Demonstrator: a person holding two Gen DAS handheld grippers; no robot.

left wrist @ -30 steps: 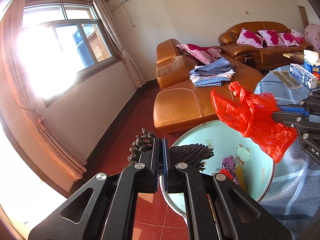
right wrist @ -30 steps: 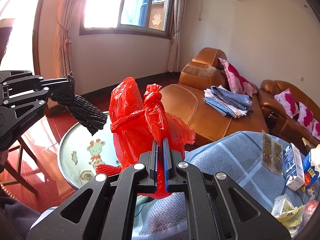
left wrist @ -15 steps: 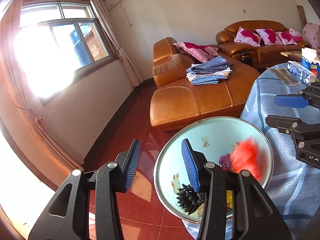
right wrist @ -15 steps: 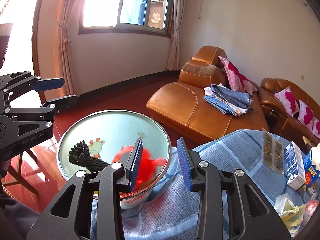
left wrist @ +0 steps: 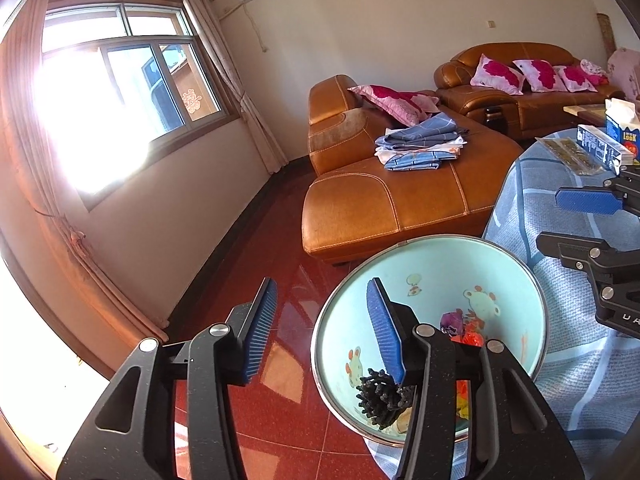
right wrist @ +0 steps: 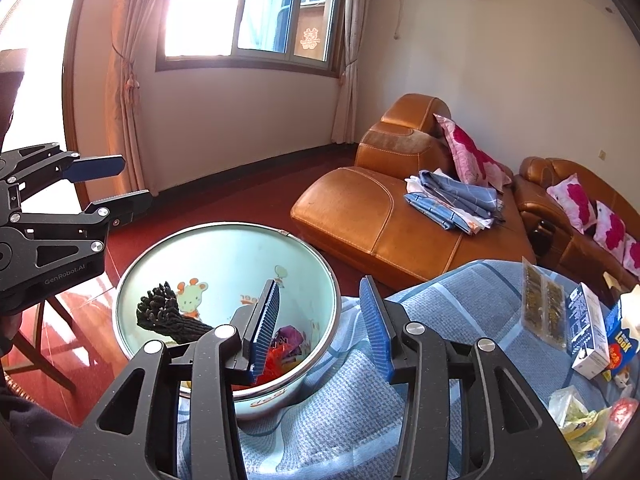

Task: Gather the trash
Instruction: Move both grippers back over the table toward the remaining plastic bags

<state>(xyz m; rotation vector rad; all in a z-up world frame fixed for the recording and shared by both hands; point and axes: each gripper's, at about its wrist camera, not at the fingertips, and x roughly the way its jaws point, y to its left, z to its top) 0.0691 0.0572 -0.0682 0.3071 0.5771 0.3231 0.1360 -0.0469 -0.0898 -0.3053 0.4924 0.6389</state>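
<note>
Pale-blue bin (right wrist: 224, 256) stands on red floor (left wrist: 248, 272), rim hard against cloth-covered tabletop (right wrist: 460, 320) edge; open floor beyond toward sofa (right wrist: 384, 216) and window wall. Left claw (left wrist: 322, 328) and right claw (right wrist: 318, 316) both released, just been opening, nothing betw. pads, hovering over rim. Inside bin: black knobbly piece (right wrist: 168, 316), red bag (right wrist: 280, 356), misc. wrappers. More trash on tabletop, far right (right wrist: 580, 420).
</note>
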